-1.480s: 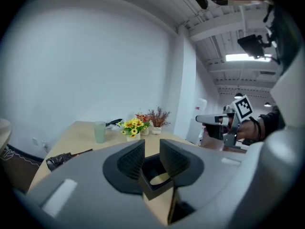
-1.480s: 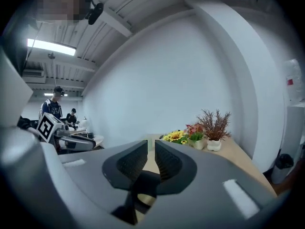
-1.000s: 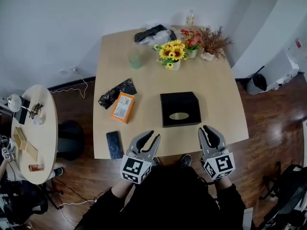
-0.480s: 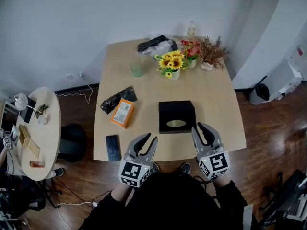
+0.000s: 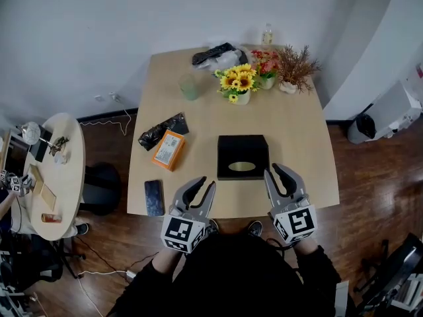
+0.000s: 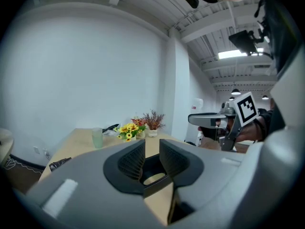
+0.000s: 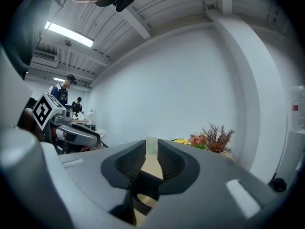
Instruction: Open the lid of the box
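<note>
Head view lays the desk [image 5: 297,131] out whole. The black box [image 5: 254,152] sits near its front edge, just beyond and between your 2 claws, and its lid [image 5: 232,147] seems to be on. It looks stiff, light and smooth, so I'd take the lid by its side edges. The left claw [image 5: 205,183] stands narrowly apart and empty. The right claw [image 5: 273,170], also empty, has just been easing wider. The gripper views catch only a box corner low between the jaws.

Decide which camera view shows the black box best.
The head view: the black box shows whole, from above. The left and right gripper views each catch only a sliver of the box between the jaws.
</note>
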A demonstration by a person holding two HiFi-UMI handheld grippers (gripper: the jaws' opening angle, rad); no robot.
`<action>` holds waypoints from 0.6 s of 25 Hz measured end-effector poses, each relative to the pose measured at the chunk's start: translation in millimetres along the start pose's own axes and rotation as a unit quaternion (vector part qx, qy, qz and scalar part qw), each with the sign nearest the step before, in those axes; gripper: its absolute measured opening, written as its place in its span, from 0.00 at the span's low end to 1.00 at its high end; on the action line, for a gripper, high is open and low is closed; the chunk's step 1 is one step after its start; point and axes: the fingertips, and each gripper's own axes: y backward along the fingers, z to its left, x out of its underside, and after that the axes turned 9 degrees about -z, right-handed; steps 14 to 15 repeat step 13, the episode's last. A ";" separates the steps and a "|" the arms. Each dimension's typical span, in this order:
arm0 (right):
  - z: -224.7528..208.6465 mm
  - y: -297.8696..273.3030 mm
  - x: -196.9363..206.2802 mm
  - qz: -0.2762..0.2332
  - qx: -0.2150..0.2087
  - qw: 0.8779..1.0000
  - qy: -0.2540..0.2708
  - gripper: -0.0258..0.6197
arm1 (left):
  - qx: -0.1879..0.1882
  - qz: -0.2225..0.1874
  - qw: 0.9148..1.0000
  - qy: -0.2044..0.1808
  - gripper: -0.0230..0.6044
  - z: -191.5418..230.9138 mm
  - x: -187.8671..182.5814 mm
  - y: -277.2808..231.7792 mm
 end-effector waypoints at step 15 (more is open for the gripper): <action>1.0 8.7 4.0 0.011 -0.006 1.000 0.009 0.15 | 0.001 0.002 1.000 -0.002 0.15 -5.2 1.2 -0.8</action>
